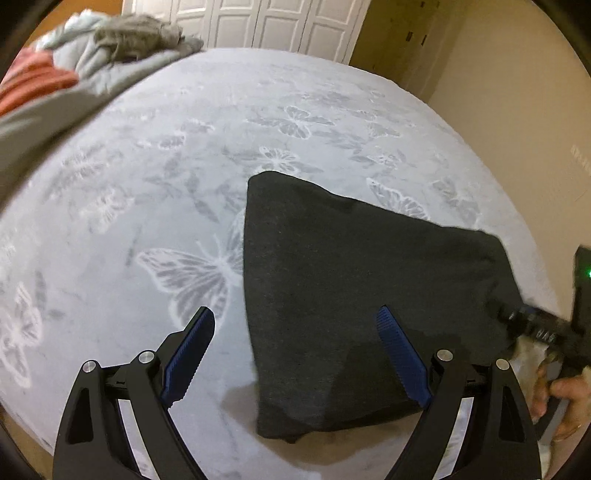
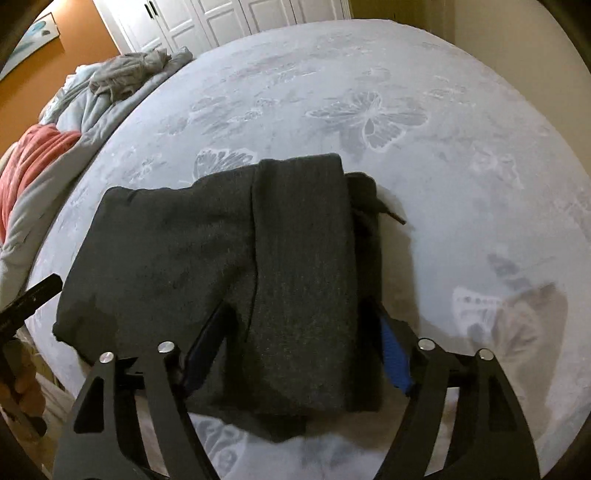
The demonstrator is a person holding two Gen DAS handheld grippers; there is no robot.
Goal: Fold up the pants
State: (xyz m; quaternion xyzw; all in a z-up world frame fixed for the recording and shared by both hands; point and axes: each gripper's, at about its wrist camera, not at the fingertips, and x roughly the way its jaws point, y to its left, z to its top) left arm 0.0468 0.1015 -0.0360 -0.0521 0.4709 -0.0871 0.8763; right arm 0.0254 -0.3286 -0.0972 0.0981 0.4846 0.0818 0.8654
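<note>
Dark grey pants (image 1: pixel 354 288) lie folded into a compact stack on a pale bedspread with a butterfly print (image 1: pixel 177 177). My left gripper (image 1: pixel 295 321) is open and empty, hovering above the stack's left edge, with one blue pad (image 1: pixel 402 354) over the fabric. In the right wrist view the pants (image 2: pixel 207 251) show a folded band with the waist on top. My right gripper (image 2: pixel 303 332) is open, its fingers straddling that folded band near the front edge; the left finger is partly hidden by cloth.
A heap of grey, light blue and coral bedding (image 2: pixel 66 122) lies at the far left of the bed. White closet doors (image 1: pixel 266 26) stand behind. The bed's near edge (image 2: pixel 332 443) runs below the pants. Bare bedspread (image 2: pixel 461 166) lies to the right.
</note>
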